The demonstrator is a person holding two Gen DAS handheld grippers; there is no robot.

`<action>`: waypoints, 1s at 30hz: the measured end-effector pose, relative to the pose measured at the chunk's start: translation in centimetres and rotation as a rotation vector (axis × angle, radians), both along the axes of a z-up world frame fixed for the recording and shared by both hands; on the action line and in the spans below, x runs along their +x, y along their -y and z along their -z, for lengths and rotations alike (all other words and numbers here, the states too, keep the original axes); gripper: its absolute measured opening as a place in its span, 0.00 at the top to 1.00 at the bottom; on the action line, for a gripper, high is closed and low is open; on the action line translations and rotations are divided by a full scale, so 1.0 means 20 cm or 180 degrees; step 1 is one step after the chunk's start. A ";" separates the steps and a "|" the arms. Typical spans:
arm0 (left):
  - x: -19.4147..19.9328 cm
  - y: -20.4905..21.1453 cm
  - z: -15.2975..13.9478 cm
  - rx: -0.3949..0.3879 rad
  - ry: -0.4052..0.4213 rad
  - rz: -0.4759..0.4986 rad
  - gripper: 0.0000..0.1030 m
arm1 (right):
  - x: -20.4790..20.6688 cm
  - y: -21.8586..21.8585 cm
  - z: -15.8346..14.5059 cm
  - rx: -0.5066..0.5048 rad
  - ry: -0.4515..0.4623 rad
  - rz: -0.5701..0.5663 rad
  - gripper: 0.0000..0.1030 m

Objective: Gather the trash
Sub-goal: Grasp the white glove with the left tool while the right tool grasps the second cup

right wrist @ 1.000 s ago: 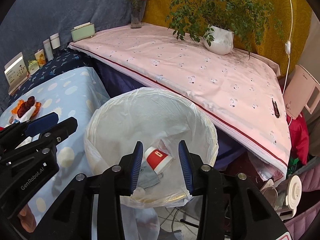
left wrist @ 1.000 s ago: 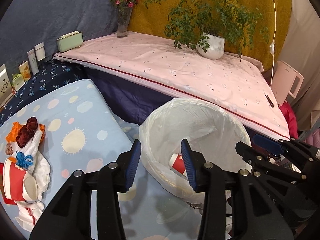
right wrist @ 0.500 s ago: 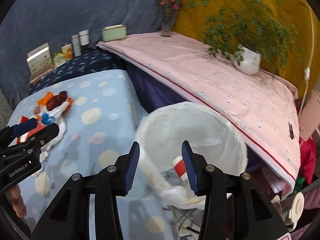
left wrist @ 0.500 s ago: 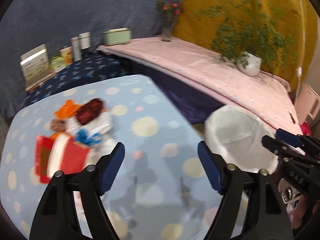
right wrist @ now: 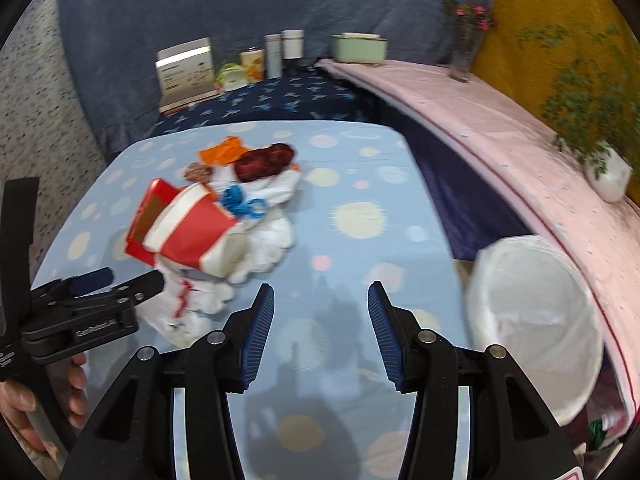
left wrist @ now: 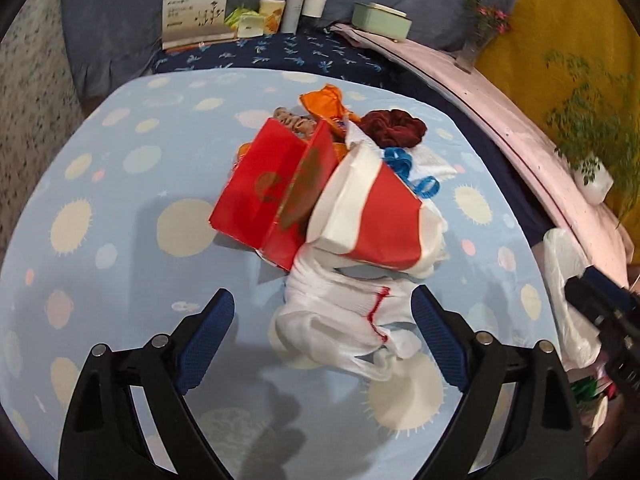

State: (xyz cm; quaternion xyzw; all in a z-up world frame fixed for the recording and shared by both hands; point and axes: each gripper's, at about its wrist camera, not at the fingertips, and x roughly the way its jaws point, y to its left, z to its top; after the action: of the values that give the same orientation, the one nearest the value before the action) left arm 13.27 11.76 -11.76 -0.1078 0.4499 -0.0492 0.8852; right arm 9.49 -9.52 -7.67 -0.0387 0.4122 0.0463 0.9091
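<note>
A pile of trash lies on the light blue spotted tablecloth (left wrist: 120, 248): a red carton (left wrist: 268, 196), a red-and-white paper box (left wrist: 372, 216), crumpled white plastic (left wrist: 344, 320), blue ribbon (left wrist: 404, 168), orange wrapper (left wrist: 324, 104) and a dark red scrunchie (left wrist: 394, 128). My left gripper (left wrist: 322, 340) is open, its jaws either side of the white plastic, empty. My right gripper (right wrist: 321, 332) is open and empty over bare cloth, right of the pile (right wrist: 208, 224). The white-lined trash bin (right wrist: 536, 320) stands at the table's right edge.
Boxes, jars and a green tin (left wrist: 382, 20) line the dark blue shelf at the back. A pink-covered ledge (right wrist: 500, 120) runs along the right with a flower vase (right wrist: 464, 52) and a potted plant (right wrist: 604, 168).
Both grippers swung left from the bin to the trash pile. The left gripper opened wider and closed in on the white plastic; the right gripper opened wider too.
</note>
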 end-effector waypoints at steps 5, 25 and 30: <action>0.04 0.00 0.06 -0.0128 -0.0127 0.0080 0.38 | 0.08 -0.19 0.05 -0.0002 -0.0066 -0.0192 0.55; 0.06 -0.04 0.15 -0.0321 -0.0206 0.0117 0.90 | 0.35 -0.35 0.25 0.0525 -0.0417 -0.0257 0.81; 0.05 -0.02 0.13 -0.0314 -0.0210 0.0121 0.90 | 0.35 -0.35 0.25 0.0577 -0.0405 -0.0232 0.91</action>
State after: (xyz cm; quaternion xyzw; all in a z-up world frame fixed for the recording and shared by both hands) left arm 14.25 12.20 -14.40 -0.1443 0.4778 -0.0846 0.8624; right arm 16.49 -2.51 -12.59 0.0318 0.4614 0.1188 0.8786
